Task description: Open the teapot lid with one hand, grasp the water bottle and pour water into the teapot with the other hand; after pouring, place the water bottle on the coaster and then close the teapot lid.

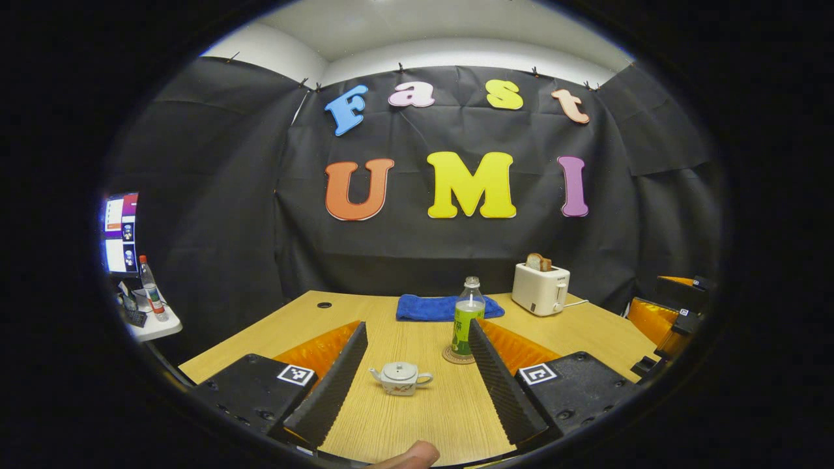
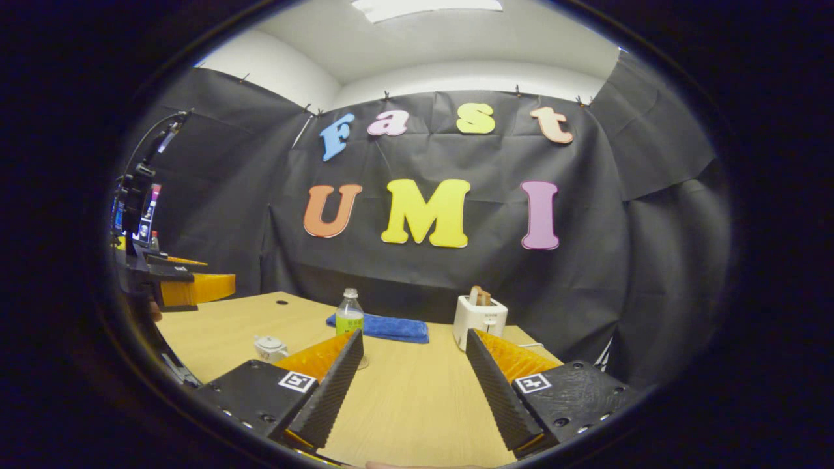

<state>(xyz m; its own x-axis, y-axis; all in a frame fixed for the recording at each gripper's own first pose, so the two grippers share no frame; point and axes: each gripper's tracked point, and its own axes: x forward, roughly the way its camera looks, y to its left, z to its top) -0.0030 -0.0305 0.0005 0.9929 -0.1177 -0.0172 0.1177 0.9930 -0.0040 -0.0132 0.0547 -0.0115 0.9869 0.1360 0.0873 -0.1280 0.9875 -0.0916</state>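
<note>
1. Closest thing in the left gripper view: a fingertip pokes in at the bottom edge, right under the left gripper. Its two fingers are spread wide with nothing between them but bare table, so it's released, holding nothing.
2. Same story in the right gripper view: the right gripper has its jaws wide apart over plain wood, gripping nothing.
3. Next up, the teapot, small and white, sitting on the wooden table in the gap between the left gripper's fingers, a bit nearer the left one. Lid is on. In the right gripper view the teapot shows off to the left, just outside the left finger.
4. A little farther back is the water bottle, green label, standing upright on a round coaster. Its base sits right next to the left gripper's right finger, which partly covers it. From the right gripper view the bottle stands behind the tip of the left finger.
5. Behind the bottle lies a folded blue towel, flat on the table.
6. To the right of the towel there's a white toaster with a slice of bread sticking out the top.
7. Off at the right edge of the left gripper view you can see part of the other gripper; I can't tell much about it from there.
8. Far left, off the table, a small white side shelf has another bottle on it and a lit monitor behind.
</note>
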